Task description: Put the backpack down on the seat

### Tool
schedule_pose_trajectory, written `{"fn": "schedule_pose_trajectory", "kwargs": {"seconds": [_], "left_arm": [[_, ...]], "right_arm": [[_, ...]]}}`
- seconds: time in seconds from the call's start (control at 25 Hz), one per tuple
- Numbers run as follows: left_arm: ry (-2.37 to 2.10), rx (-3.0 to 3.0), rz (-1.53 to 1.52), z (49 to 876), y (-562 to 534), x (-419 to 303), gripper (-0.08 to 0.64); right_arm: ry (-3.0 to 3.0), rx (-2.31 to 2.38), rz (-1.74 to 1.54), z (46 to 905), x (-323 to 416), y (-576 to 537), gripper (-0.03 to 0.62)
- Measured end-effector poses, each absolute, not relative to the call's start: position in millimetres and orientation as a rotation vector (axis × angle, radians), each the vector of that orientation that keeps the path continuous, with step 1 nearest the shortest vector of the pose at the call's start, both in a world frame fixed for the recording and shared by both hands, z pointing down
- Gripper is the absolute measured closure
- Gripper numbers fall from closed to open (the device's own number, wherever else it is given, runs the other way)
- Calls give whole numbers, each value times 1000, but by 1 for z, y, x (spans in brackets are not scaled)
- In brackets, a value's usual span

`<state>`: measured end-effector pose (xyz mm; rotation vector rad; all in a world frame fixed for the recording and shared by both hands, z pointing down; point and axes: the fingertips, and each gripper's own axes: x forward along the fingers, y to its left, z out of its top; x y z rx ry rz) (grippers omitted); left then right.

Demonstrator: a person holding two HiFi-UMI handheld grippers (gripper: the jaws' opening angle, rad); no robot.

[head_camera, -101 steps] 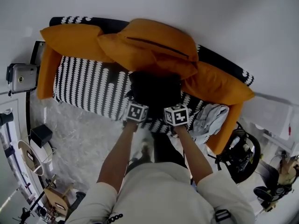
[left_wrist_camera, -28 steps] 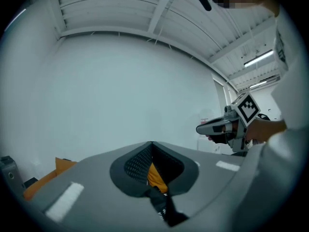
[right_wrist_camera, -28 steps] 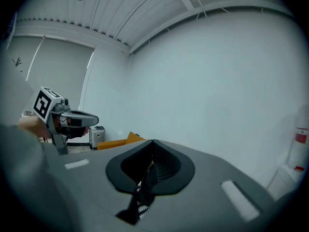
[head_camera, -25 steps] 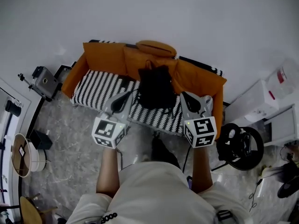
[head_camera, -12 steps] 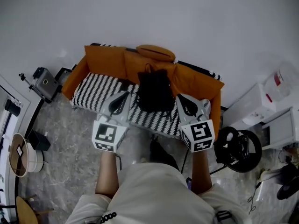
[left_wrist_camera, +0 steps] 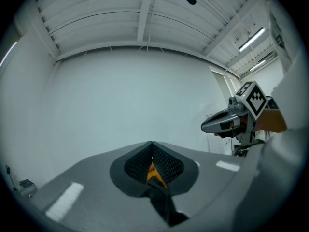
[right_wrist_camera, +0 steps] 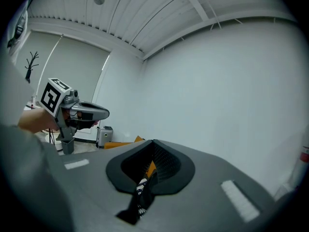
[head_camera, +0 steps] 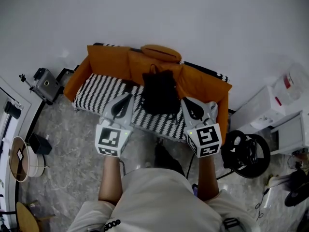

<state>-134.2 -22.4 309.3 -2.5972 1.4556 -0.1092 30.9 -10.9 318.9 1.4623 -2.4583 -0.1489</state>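
While upright, backpack (head_camera: 159,94) on seat (head_camera: 99,94)

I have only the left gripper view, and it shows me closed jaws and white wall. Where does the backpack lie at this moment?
Observer: The black backpack stands on the striped seat and leans back against the orange cushions.
Operator: Is the other gripper holding it?
Observer: No. The right gripper has its jaws together with nothing between them, and it is held in front of the seat, beside the left gripper.
Operator: Is anything else on that seat's back?
Observer: A flat orange pillow lies on top, above the cushions behind the backpack.
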Motion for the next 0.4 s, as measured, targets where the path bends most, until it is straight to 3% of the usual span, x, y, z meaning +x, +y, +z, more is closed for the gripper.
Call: {"fn": "schedule_pose_trajectory", "kwargs": {"seconds": [0.4], "left_arm": [[1453,-2608,-132,318,-28,-127,549]], "right_arm": [[-2460,1449,-140,323,36,-16,590]]}}
